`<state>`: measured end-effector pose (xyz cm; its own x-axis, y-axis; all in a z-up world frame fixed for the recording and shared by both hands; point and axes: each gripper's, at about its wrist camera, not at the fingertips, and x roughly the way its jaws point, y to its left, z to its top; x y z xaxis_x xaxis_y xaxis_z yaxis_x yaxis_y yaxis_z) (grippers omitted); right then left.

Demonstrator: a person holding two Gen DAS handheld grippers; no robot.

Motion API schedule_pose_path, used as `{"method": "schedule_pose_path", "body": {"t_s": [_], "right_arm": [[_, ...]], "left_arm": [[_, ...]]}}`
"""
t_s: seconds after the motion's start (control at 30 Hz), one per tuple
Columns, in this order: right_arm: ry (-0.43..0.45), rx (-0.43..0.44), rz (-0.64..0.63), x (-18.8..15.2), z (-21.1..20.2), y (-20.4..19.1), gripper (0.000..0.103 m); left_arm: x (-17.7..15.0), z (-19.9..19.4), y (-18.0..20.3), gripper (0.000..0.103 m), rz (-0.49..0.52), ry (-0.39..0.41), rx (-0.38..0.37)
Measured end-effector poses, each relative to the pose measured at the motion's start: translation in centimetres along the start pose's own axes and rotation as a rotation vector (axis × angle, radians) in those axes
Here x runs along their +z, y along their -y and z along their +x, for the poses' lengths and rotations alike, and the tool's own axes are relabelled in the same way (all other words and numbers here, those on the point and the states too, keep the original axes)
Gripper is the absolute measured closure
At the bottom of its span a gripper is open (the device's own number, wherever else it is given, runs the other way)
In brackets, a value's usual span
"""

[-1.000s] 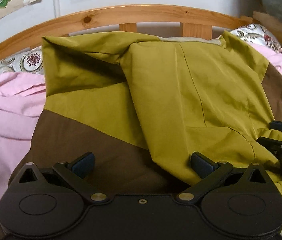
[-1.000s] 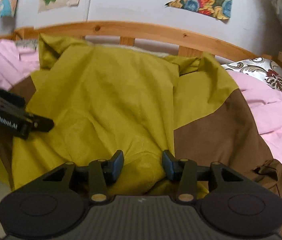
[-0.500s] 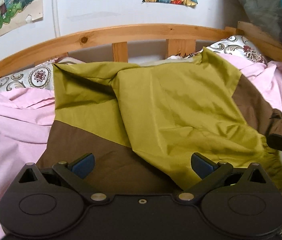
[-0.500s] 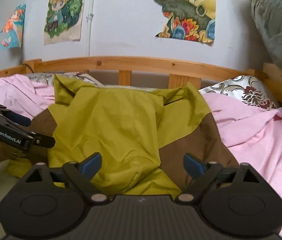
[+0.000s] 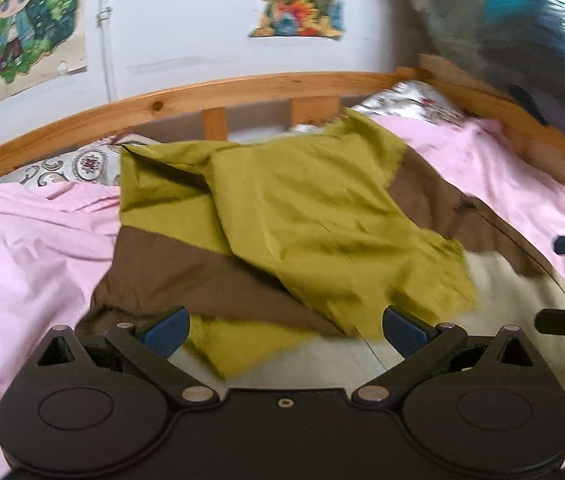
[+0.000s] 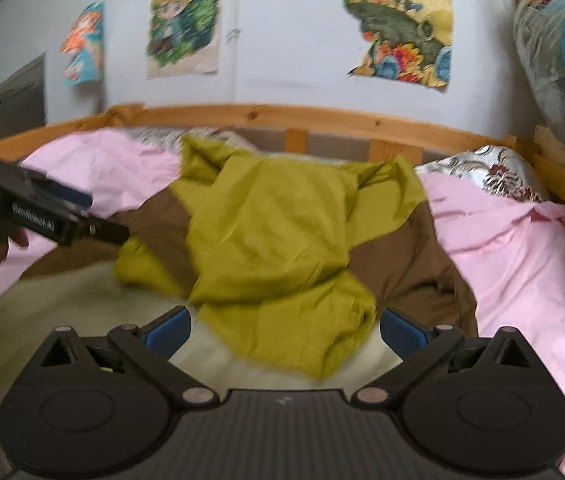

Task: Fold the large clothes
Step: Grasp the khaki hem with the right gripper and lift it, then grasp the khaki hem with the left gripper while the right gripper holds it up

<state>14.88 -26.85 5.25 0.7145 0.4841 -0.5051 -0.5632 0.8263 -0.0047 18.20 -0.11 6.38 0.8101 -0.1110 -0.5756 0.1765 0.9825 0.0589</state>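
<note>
Crumpled olive-and-brown fabric garment (image 5: 302, 220) fills mid-frame on pink bedsheet (image 5: 22, 264); cartoon posters (image 6: 182, 20) above. Left gripper (image 5: 284, 326) and right gripper (image 6: 284, 326) gape wide, empty; side lettering blurred.

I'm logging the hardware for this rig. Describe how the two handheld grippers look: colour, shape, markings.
The left gripper and right gripper match: matte black bodies with two round domed housings, black scissor-link arms on silver pivot pins, and blue finger pads. The right body is ribbed; the left is smooth with a small centre screw. In the right wrist view, the left gripper's side bears blurred white lettering.
</note>
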Motion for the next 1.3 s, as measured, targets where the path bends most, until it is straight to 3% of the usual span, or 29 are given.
{"method": "schedule_pose_path", "body": {"t_s": [0.2, 0.37, 0.53, 0.73, 0.8, 0.83, 0.9, 0.93, 0.97, 1.13, 1.3], "right_arm": [[-0.127, 0.054, -0.178, -3.3, -3.6, -4.2, 0.000], [-0.270, -0.051, -0.363, -6.7, -3.6, -7.4, 0.000], [-0.309, -0.134, -0.354, -8.4, -2.6, -7.1, 0.000], [-0.276, -0.192, -0.314, -9.1, -1.8, -6.2, 0.007], [-0.275, -0.186, -0.324, -9.4, -1.7, -6.3, 0.013], [-0.267, -0.181, -0.324, -9.4, -1.8, -6.3, 0.022], [-0.248, -0.182, -0.309, -9.1, -2.2, -6.0, 0.045], [-0.232, -0.188, -0.294, -8.9, -2.4, -5.8, 0.066], [-0.210, -0.198, -0.270, -8.6, -2.8, -5.5, 0.080], [-0.021, -0.231, -0.077, -6.7, -5.8, -2.9, 0.098], [0.142, -0.248, 0.048, -5.4, -7.3, -0.7, 0.099]], "left_arm": [[-4.5, -4.4, 2.5, 0.001, 0.090, -0.008, -0.096], [-8.2, -5.7, 4.6, 0.001, 0.150, -0.065, -0.209], [-10.9, -5.7, 6.1, 0.001, 0.239, -0.109, -0.244], [-12.2, -5.7, 6.5, 0.001, 0.262, -0.143, -0.269], [-12.6, -5.4, 6.7, 0.001, 0.268, -0.164, -0.268], [-12.7, -5.3, 6.8, 0.001, 0.271, -0.171, -0.264], [-13.0, -5.0, 7.0, 0.001, 0.281, -0.182, -0.250], [-13.1, -4.9, 7.1, 0.001, 0.288, -0.184, -0.242], [-13.2, -4.9, 7.1, 0.001, 0.293, -0.183, -0.237], [-13.0, -4.5, 7.2, 0.001, 0.300, -0.182, -0.210], [-12.6, -4.3, 7.3, 0.001, 0.302, -0.160, -0.148]]}}
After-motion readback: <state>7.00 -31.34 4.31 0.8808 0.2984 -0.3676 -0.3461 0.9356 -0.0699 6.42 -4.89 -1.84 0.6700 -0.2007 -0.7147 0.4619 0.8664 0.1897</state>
